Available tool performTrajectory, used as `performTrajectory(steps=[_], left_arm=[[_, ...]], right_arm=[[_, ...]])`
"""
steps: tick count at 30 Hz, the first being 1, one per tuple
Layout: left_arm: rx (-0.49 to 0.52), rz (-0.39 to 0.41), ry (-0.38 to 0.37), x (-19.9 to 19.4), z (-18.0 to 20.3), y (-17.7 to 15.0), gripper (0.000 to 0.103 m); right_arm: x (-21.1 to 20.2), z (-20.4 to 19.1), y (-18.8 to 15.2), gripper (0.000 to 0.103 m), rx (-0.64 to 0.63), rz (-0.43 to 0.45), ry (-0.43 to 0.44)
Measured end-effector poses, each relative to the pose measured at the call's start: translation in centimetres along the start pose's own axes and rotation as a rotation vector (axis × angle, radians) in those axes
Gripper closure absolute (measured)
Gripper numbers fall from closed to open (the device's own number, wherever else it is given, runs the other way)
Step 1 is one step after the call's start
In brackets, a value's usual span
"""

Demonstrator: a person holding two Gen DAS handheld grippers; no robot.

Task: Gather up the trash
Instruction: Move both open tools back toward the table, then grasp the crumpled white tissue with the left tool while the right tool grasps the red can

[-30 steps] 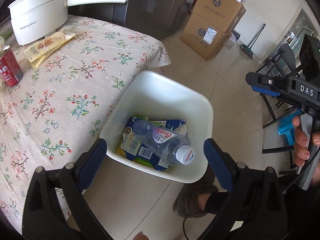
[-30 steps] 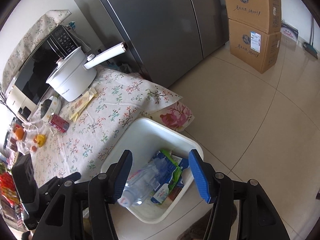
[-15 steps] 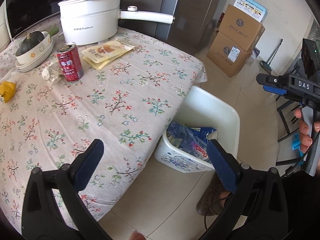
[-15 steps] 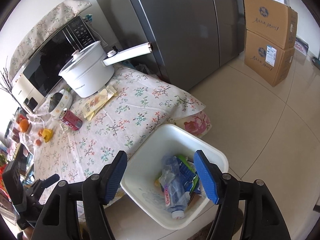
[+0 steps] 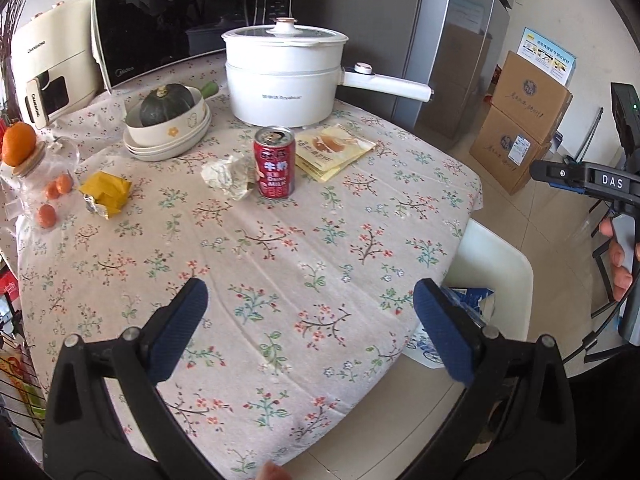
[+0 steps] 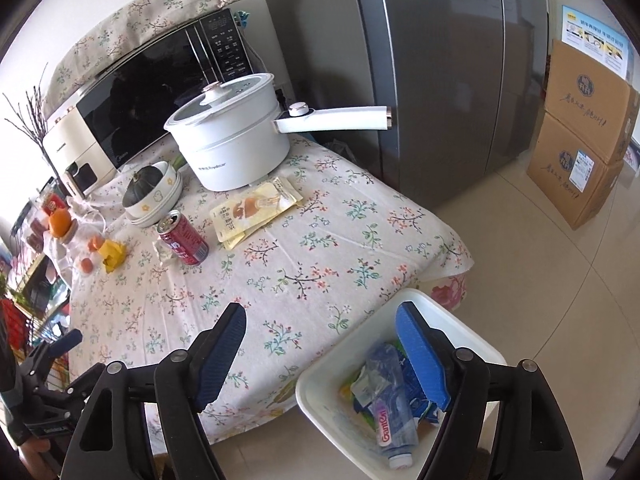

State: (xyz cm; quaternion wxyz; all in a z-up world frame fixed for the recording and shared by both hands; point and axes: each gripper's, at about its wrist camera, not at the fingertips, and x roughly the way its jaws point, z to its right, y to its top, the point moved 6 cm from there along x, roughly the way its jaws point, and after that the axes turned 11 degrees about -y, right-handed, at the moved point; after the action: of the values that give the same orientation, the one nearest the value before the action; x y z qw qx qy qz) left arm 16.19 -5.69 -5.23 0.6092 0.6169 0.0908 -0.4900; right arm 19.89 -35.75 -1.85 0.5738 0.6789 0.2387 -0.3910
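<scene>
Both your tongs, left (image 5: 308, 320) and right (image 6: 320, 356), were wide open, empty. Red drink can (image 5: 275, 162) stood upright at 12 on the floral-cloth desk (image 5: 280, 264), touching crumpled white paper (image 5: 226, 176). Grip mid-body; white plastic bin (image 6: 320, 400) sat at 4.

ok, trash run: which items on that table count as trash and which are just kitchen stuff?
Trash: can, crumpled paper, yellow wrapper, packets; they go in the bin.

Just there: pot, squash bowl, oranges, microwave.
</scene>
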Motion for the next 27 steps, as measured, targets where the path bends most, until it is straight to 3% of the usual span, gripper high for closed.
performTrajectory(steps=[2, 6, 11, 14, 17, 19, 27], left_arm=[[0.029, 0.035, 0.044, -0.6, -1.7, 0.4, 0.001], [0.056, 0.028, 0.134, -0.2, -5.6, 1.5, 0.001], [0.039, 0.053, 0.148, 1.7, -9.1, 2.7, 0.001], [-0.018, 0.032, 0.148, 3.3, -11.6, 2.9, 0.001], [-0.077, 0.086, 0.152, 3.3, -14.0, 2.6, 0.001], [-0.095, 0.056, 0.173, 4.0, -15.4, 2.2, 0.001], [-0.164, 0.041, 0.169, 5.1, -17.5, 2.1, 0.001]], right_arm=[[0.4, -1.3, 1.3, 0.022, -0.040, 0.017, -0.006], [1.2, -4.2, 3.7, 0.018, -0.114, 0.100, -0.026], [4.0, -9.0, 5.2, 0.018, -0.249, 0.182, 0.011], [6.6, -11.9, 5.2, 0.018, -0.283, 0.161, 0.075], [9.5, -14.6, 4.8, 0.018, -0.311, 0.131, 0.103], [11.2, -16.2, 4.4, 0.018, -0.321, 0.109, 0.127], [15.7, -22.7, 4.3, 0.018, -0.298, 0.055, 0.263]])
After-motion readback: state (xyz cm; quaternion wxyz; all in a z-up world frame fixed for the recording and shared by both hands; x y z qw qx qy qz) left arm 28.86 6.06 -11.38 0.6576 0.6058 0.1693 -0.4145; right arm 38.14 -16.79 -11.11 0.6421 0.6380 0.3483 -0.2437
